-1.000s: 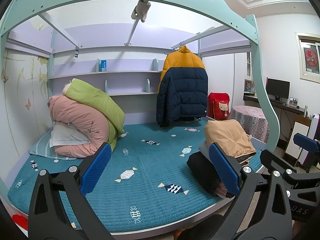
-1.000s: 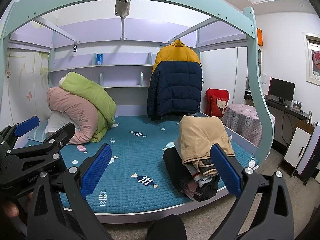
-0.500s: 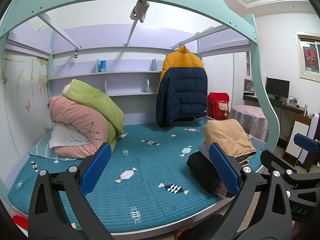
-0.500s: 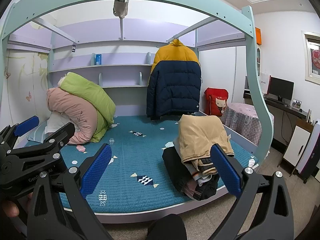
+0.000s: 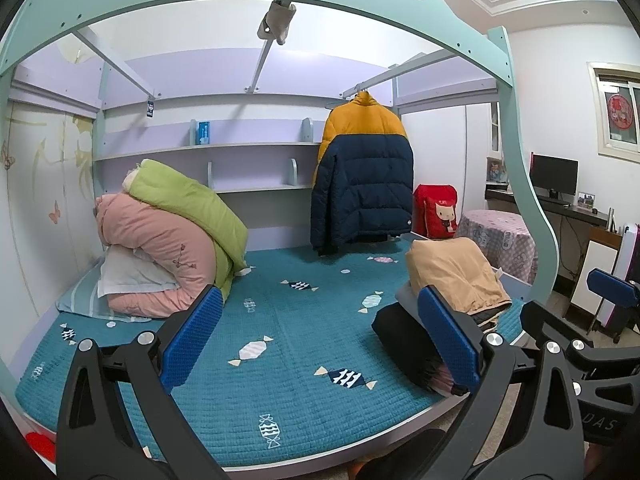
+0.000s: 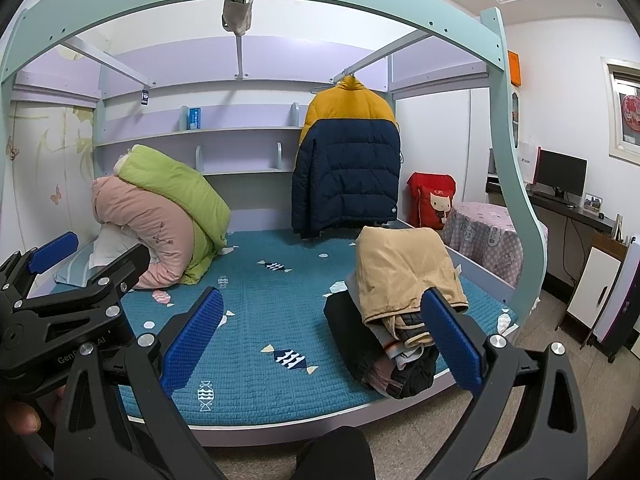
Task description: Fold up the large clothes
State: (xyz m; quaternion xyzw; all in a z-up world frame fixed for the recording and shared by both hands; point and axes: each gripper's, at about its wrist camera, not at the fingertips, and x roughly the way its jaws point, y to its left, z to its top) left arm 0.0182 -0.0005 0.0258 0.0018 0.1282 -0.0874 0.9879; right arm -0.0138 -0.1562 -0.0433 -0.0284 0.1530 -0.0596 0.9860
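My left gripper (image 5: pixel 320 338) hangs with its blue pads spread wide and nothing between them, and my right gripper (image 6: pixel 324 338) is likewise wide apart and empty; each shows at the other's side, the left one at nine o'clock in the right wrist view. The pile of clothes (image 6: pixel 400 308), topped by a folded tan garment (image 6: pixel 404 272) over dark pieces, lies at about two o'clock from my right gripper, its lower edge just behind my right-hand pad (image 6: pixel 452 340), and at three o'clock from my left gripper (image 5: pixel 448 300), not touched by either. It sits near the front edge of the teal mattress (image 6: pixel 260 320), slightly overhanging it. From ten to one o'clock the quilted surface runs bare to the back wall. Farther out at ten o'clock a pink duvet (image 5: pixel 156 252) with a green one (image 5: pixel 188 208) leaning on it rests on a white pillow (image 5: pixel 128 276). At one o'clock a yellow and navy puffer jacket (image 6: pixel 348 160) hangs from a rail above the mattress. The curved bed frame (image 6: pixel 516 184) rises at three o'clock, with a red bag (image 6: pixel 432 200) and a covered round table (image 6: pixel 488 236) past it.
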